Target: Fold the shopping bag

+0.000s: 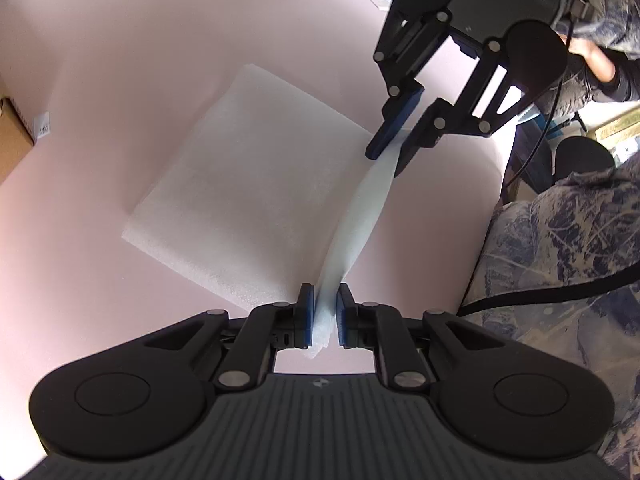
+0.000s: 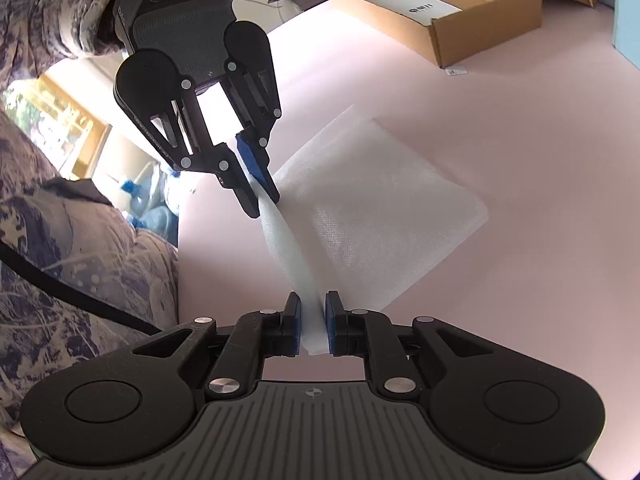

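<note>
In the left wrist view we see our left gripper [image 1: 325, 320] at the bottom of the frame, its blue pads [image 1: 307, 322] pinched narrow on one end of a raised strip of the white bag [image 1: 240, 200]. The strip rises from the pads and runs up and to the right, lifted off the pink table [image 1: 120, 80], to our right gripper [image 1: 390, 152], which comes in from the upper right and clamps the other end between its fingers. The rest of the bag lies flat on the table as a rough square, to the left of the strip and touching it along that edge. A sleeve [image 1: 560, 248] in a blue and white pattern fills the right edge of the view, with a black cable across it. A brown box [image 1: 12, 136] shows at the far left edge.

In the right wrist view we see our right gripper [image 2: 312, 330] at the bottom, jaws narrow and closed on the near end of the same strip. The strip climbs up and to the left to our left gripper [image 2: 262, 200], which hangs in from the upper left and grips the far end at its fingertips. The flat part of the bag [image 2: 380, 208] lies on the table [image 2: 520, 300] to the right of the strip. An open cardboard box [image 2: 460, 32] stands at the table's far side, upper right, well apart from the bag, with a white sheet inside it. The patterned sleeve [image 2: 60, 240] covers the left side of the view
</note>
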`<state>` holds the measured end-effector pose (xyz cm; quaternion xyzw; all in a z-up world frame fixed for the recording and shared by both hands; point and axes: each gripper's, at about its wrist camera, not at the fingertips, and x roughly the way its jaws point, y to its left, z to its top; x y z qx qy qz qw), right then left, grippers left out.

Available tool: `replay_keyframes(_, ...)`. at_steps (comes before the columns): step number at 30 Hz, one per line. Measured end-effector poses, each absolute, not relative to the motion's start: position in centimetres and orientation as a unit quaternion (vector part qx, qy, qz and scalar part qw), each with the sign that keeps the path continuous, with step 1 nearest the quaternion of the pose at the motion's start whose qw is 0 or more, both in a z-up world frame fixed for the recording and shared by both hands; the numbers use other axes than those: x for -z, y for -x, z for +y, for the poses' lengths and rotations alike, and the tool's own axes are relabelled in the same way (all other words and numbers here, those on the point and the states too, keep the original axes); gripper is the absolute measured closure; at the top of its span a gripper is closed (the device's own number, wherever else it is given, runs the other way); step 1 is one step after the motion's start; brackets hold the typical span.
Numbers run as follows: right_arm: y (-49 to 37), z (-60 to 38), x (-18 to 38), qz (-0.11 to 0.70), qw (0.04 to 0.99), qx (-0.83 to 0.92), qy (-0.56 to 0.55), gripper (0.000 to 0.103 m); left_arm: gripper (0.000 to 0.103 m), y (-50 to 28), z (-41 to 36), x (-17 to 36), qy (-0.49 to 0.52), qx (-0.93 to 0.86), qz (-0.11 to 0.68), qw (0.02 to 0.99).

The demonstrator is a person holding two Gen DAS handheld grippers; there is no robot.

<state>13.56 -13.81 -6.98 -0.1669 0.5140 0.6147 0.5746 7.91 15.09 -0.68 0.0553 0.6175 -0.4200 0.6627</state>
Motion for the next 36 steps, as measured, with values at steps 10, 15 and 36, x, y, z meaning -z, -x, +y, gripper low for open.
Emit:
replay_keyframes(10, -15.3, -16.1, 7.9, 0.579, 0.587, -0.563, 0.053, 0.090, 0.092, -12.8, 18.7, 3.2, 0.114, 0.402, 0.698, 0.582)
replay_keyframes(15, -14.4, -17.1, 7.5, 0.588, 0.610, -0.531, 0.019, 0.088, 0.096, -13.5, 20.1, 4.9, 0.174, 0.391, 0.715, 0.552)
replay_keyframes(36, -7.4, -16.8, 0.3, 0.445, 0.732, -0.514, 0.050, 0.097, 0.097, -12.5, 18.6, 6.0, 0.174, 0.373, 0.728, 0.549)
